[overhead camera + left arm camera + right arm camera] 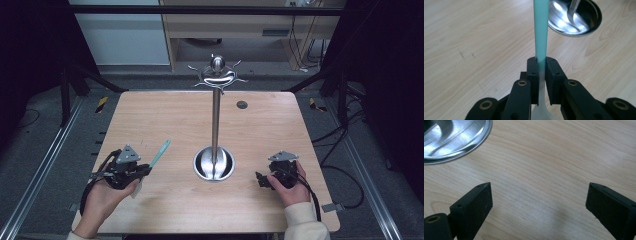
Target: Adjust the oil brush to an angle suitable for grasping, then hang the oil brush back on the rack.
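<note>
The left claw (pixel 541 65) pinches a teal-handled spoon (pixel 541 32) above the wooden surface (pixel 165 120), handle aimed toward the steel hook stand (pixel 216 100), so hanging it likely comes next, needing a lift to the hooks, while the right claw (pixel 539 197) rests spread.

Table (pixel 165 107) evenly lit, surroundings dark; glare on steel base (pixel 214 164); slight softness
</note>
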### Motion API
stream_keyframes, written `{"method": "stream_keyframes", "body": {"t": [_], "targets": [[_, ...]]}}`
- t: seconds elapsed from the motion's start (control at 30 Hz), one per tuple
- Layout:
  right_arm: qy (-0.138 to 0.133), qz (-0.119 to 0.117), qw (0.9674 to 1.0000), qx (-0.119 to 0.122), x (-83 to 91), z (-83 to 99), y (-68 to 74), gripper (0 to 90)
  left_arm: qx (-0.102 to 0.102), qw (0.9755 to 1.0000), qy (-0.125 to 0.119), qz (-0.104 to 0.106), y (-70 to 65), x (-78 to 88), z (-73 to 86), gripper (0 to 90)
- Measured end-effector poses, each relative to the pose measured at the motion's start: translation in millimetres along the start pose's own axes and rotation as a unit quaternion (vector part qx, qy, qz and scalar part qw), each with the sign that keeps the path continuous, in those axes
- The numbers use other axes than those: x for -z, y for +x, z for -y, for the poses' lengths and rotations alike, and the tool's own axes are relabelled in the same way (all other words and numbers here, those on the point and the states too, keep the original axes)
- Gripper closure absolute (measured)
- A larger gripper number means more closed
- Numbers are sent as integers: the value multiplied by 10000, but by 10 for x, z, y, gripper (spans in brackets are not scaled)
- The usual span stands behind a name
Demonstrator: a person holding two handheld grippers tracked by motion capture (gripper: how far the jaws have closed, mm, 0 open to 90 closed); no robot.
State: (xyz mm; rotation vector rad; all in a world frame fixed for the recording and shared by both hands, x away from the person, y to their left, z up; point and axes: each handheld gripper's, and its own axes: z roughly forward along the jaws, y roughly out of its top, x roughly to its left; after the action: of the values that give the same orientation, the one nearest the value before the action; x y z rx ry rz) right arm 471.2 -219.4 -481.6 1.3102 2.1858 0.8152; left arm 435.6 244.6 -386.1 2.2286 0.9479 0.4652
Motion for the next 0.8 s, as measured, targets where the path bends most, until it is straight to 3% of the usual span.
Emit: {"method": "stream_keyframes", "body": {"t": [0.3,0.5,0.8], "targets": [[21,-7,10000,-18,-4,-2,3,77,-50,9998,-180,-32,-11,73,-62,818],[10,-13,10000,-18,-1,-3,2,76,9,9988,-486,-7,17,164,-103,819],[0,-7,10000,-8,3,-4,6,76,20,9939,-1103,89,-18,325,-192,819]]}}
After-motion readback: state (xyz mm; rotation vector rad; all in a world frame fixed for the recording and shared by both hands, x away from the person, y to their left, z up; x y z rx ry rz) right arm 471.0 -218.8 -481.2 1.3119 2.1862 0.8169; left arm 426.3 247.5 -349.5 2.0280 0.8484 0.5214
